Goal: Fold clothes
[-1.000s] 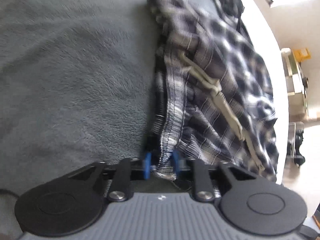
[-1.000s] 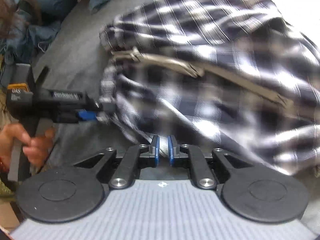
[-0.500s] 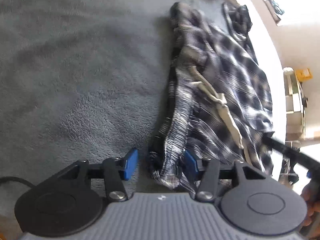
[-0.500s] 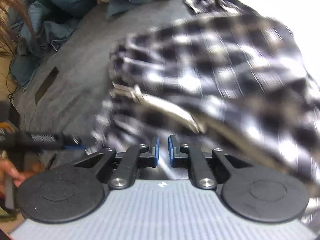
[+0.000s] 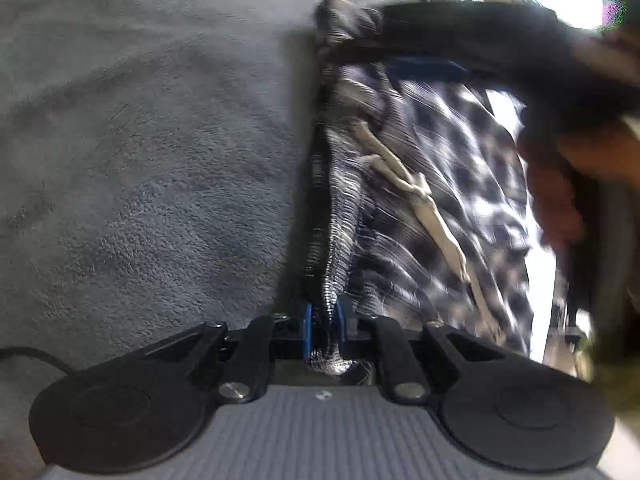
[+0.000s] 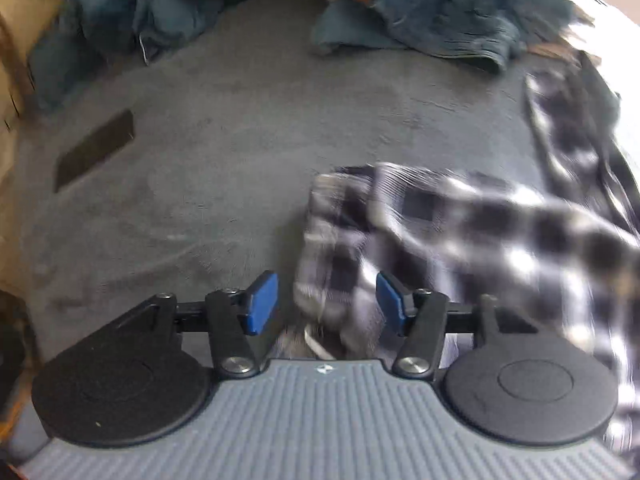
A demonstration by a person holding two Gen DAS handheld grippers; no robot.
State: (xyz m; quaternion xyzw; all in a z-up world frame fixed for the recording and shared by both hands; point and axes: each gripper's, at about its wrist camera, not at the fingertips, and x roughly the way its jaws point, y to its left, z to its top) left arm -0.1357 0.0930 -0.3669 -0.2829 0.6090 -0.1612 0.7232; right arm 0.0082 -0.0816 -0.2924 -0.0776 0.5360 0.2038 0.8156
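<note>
Both tongs bracket the plaid shorts [image 5: 420, 184] on the grey blanket [image 5: 140, 160]: left tongs [image 5: 322, 326] have just closed on a waistband corner, right tongs [image 6: 326, 302] just opened, straddling the other (light, floppy cloth, best gripped at the thick band).

Left of the dark blue-and-white plaid garment [image 5: 440, 184]: bare grey fleece blanket [image 5: 140, 160], open passage. Far edge is blocked by a heap of crumpled blue denim clothes [image 6: 440, 16]. A flat dark rectangular patch [image 6: 94, 150] lies on the blanket's left side. The blurred right gripper [image 5: 424, 68] crosses over the garment's far end.
</note>
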